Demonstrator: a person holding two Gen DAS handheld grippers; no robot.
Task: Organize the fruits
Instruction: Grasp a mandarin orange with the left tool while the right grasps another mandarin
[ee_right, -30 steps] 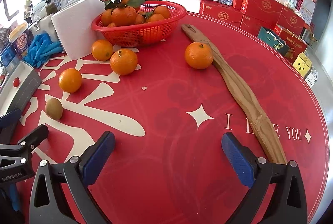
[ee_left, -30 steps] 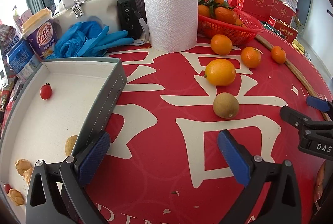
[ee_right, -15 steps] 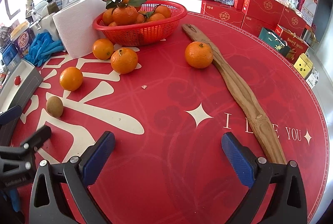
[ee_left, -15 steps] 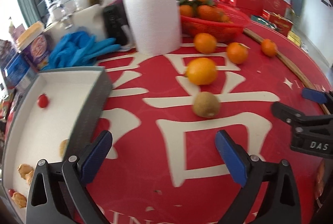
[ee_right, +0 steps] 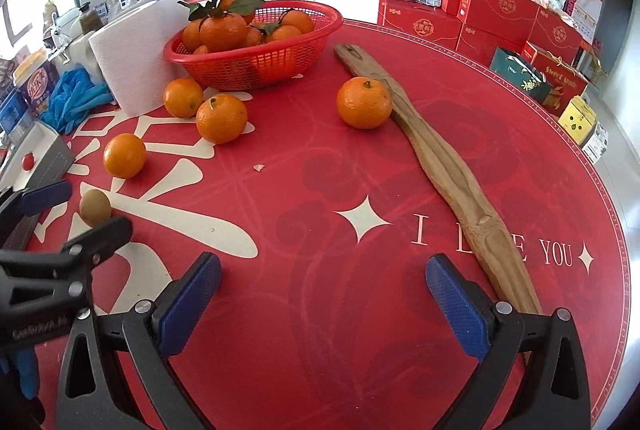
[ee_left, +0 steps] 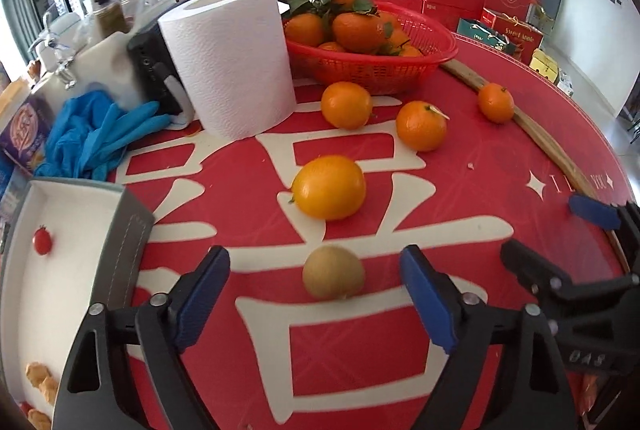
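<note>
My left gripper (ee_left: 316, 294) is open, its blue pads on either side of a brown kiwi (ee_left: 333, 277) that lies on the red table; they do not touch it. The kiwi also shows in the right wrist view (ee_right: 95, 207). Past it lie a large orange (ee_left: 329, 187) and three smaller oranges (ee_left: 346, 105) (ee_left: 421, 125) (ee_left: 496, 102). A red basket (ee_left: 372, 68) of leafy oranges stands behind. My right gripper (ee_right: 320, 298) is open and empty over bare red table.
A grey tray (ee_left: 124, 230) at the left holds a cherry tomato (ee_left: 42, 240) and snack pieces. A paper towel roll (ee_left: 234, 58), blue gloves (ee_left: 96, 134) and a long wooden stick (ee_right: 444, 166) are on the table. Red gift boxes (ee_right: 500, 14) stand behind.
My left gripper has moved forward and right, so the kiwi now lies between its open fingers. The right gripper has hardly moved.
</note>
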